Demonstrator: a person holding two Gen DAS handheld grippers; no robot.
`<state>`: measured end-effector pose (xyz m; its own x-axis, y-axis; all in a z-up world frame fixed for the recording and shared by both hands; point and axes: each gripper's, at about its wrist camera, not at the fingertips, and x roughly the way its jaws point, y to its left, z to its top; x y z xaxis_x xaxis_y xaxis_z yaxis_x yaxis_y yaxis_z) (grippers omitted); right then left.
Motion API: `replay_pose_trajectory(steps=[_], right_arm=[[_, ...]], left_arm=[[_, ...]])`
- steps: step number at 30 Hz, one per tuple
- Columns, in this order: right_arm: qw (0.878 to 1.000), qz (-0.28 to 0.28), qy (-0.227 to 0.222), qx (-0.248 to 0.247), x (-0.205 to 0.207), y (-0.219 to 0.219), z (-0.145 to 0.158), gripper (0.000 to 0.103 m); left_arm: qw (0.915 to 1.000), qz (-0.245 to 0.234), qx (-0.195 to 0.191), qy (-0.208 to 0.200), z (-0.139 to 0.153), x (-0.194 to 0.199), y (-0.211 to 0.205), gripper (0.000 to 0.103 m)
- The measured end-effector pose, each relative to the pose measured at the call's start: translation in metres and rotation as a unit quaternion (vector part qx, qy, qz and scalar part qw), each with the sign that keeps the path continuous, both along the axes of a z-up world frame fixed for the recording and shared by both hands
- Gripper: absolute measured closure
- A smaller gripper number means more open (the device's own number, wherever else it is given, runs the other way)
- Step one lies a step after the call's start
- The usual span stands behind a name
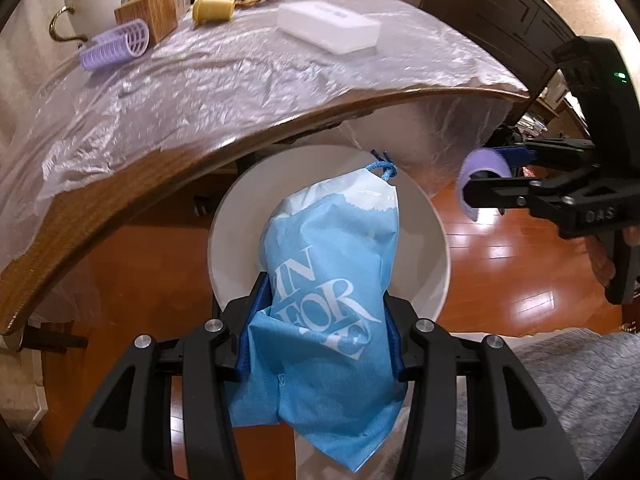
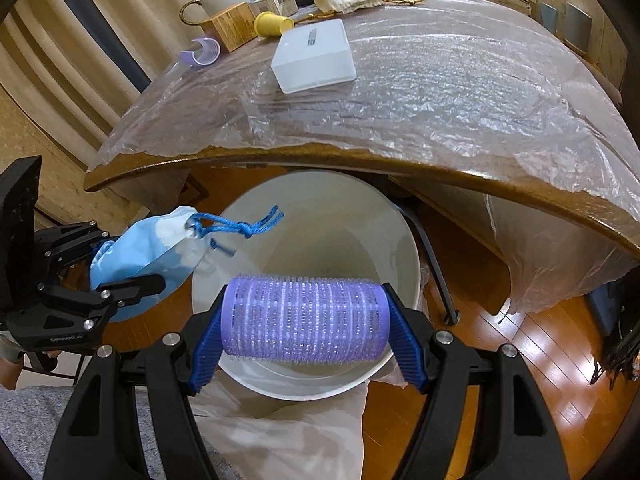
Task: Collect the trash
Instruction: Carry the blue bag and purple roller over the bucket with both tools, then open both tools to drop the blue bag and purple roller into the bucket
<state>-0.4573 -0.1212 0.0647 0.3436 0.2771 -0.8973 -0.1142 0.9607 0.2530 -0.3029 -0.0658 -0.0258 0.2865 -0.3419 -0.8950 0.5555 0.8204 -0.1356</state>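
Left gripper is clamped on the blue drawstring pouch, hung over the white bin mouth — positioned for a drop. Right gripper is clamped endwise on a purple hair roller, above the bin's 6 o'clock rim — likewise staged for release.

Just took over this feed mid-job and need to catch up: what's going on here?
A person is clearing trash with a handheld gripper in each hand. The left gripper is shut on a blue drawstring bag, and the right gripper clamps a purple hair roller by its ends. Both hang over the white bin on the floor beside the table; neither item is released. Another purple roller, a yellow cup and a white box lie on the table.
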Motion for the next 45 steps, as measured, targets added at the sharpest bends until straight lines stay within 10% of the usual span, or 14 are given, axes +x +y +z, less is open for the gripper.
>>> replay_pose_trajectory(steps=[45], right_arm=[[0.999, -0.029, 0.017, -0.042, 0.034, 0.008, -0.078, 0.033]], left_arm=[[0.9961, 0.011, 0.088, -0.003, -0.070, 0.025, -0.047, 0.054]])
